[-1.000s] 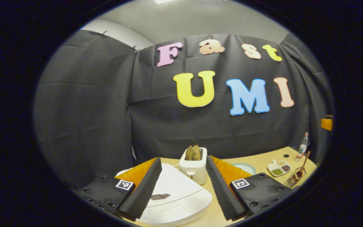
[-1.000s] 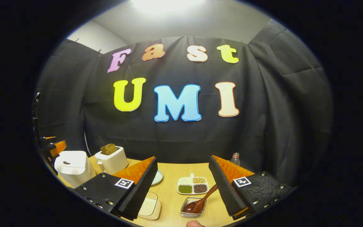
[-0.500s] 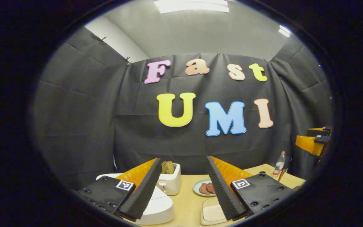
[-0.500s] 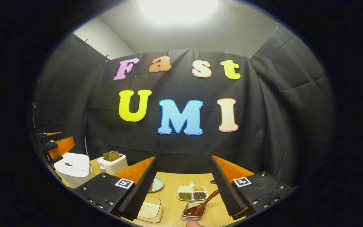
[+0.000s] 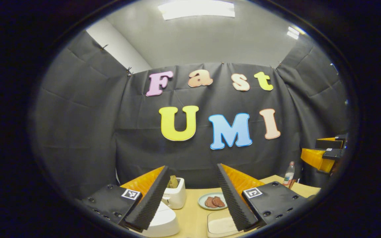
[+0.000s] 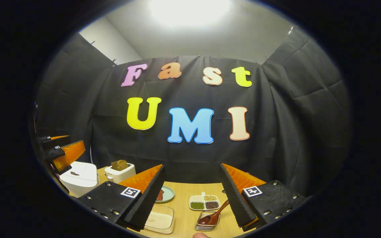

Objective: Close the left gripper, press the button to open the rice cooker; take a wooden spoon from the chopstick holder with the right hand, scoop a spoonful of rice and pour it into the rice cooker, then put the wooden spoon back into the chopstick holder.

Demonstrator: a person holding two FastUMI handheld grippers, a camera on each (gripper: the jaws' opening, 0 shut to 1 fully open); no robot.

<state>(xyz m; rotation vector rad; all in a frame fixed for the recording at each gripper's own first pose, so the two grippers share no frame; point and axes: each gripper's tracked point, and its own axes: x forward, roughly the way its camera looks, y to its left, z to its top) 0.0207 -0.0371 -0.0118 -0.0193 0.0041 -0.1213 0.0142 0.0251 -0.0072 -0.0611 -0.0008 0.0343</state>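
Both grippers, left gripper (image 5: 190, 198) and right gripper (image 6: 190, 198), gape empty; the left has lifted back off the rice cooker (image 5: 160, 223), lid apparently unopened.

Black ribbed fingers (image 5: 150, 201), orange backs, square markers, screws

white rice cooker (image 6: 78, 177) lid down, wooden spoon (image 6: 214, 215) in holder (image 6: 207, 221)

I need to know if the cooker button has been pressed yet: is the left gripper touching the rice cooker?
Apart. In the right gripper view the left gripper hangs above the rice cooker, with black cloth visible between them.
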